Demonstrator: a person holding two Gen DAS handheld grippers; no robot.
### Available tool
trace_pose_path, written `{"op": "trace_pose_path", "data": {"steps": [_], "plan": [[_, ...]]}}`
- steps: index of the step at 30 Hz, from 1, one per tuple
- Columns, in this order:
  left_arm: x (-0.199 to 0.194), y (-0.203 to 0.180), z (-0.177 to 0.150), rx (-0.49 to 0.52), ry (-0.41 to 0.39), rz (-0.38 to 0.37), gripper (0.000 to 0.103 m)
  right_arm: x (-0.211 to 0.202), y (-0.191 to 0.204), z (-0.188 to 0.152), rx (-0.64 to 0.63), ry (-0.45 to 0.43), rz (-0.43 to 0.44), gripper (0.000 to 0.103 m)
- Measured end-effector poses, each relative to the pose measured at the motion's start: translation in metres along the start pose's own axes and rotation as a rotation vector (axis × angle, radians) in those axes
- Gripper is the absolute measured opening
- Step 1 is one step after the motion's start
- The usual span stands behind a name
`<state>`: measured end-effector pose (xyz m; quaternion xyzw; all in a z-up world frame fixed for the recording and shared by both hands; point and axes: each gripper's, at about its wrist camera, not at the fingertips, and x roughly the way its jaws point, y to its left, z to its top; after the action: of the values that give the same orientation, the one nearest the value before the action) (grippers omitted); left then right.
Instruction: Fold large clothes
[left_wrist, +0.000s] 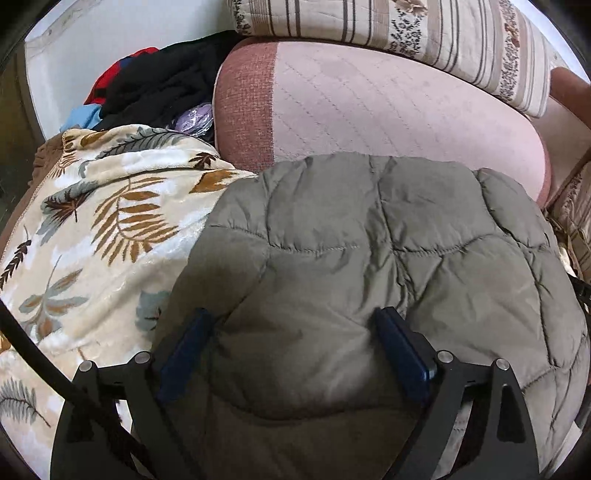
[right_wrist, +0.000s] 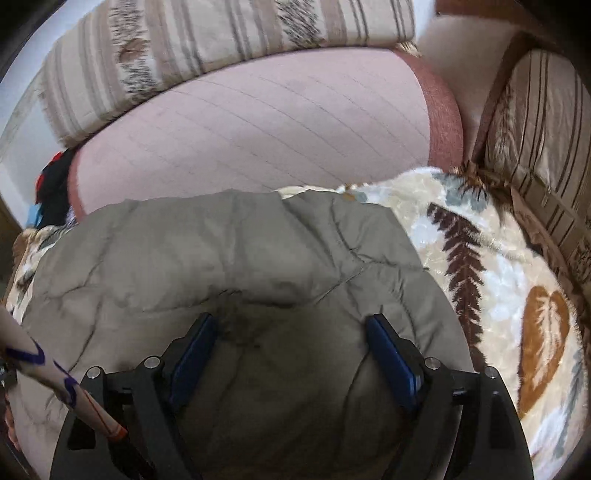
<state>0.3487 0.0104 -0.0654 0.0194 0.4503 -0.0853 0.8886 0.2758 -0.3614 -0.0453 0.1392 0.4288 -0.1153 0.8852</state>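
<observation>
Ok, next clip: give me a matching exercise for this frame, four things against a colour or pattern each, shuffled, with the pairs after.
Things:
1. quilted jacket
2. blanket
3. bolster cushion
4. clothes pile

Looks:
A. cream with brown and grey leaves
B. pale pink with a darker pink end
C. olive grey
D. mostly black, with red and blue

Pairs: 1-C, 2-A, 3-B, 4-D

Both the left gripper and right gripper are open over the jacket.

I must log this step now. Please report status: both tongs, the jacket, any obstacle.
Left tongs open, right tongs open, both over grey quilted jacket. Jacket lies bunched on leaf-print blanket. Nothing blocking.
</observation>
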Motion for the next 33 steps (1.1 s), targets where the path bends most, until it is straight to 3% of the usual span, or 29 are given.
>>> {"op": "trace_pose_path", "data": {"steps": [4,7,12,17,21,24,30,33], "plan": [[-0.009,-0.002,-0.002,0.009,-0.004,0.042,0.092,0.004,0.002,0.005,-0.004,0.017,-0.03,0.089],[-0.038,-0.004,-0.012,0.003,-0.033,0.047,0.092,-0.021,0.007,0.001,-0.02,-0.011,-0.04,0.089],[-0.08,-0.025,-0.039,0.044,-0.084,0.045,0.092,-0.075,0.032,-0.024,-0.073,-0.074,0.089,0.089],[-0.063,-0.04,-0.061,0.068,-0.047,0.071,0.092,-0.061,0.06,-0.058,-0.149,-0.039,0.09,0.089],[-0.067,-0.042,-0.059,0.084,-0.042,0.078,0.092,-0.044,0.059,-0.063,-0.161,-0.018,0.069,0.093],[-0.08,-0.036,-0.06,0.068,-0.037,0.059,0.092,-0.054,0.053,-0.054,-0.145,0.005,0.088,0.093],[-0.097,-0.037,-0.072,0.073,-0.052,0.068,0.092,-0.086,0.019,-0.06,-0.081,-0.053,0.067,0.093],[-0.097,-0.038,-0.075,0.07,-0.035,0.066,0.092,-0.067,0.004,-0.075,-0.074,0.029,0.029,0.093]]}}
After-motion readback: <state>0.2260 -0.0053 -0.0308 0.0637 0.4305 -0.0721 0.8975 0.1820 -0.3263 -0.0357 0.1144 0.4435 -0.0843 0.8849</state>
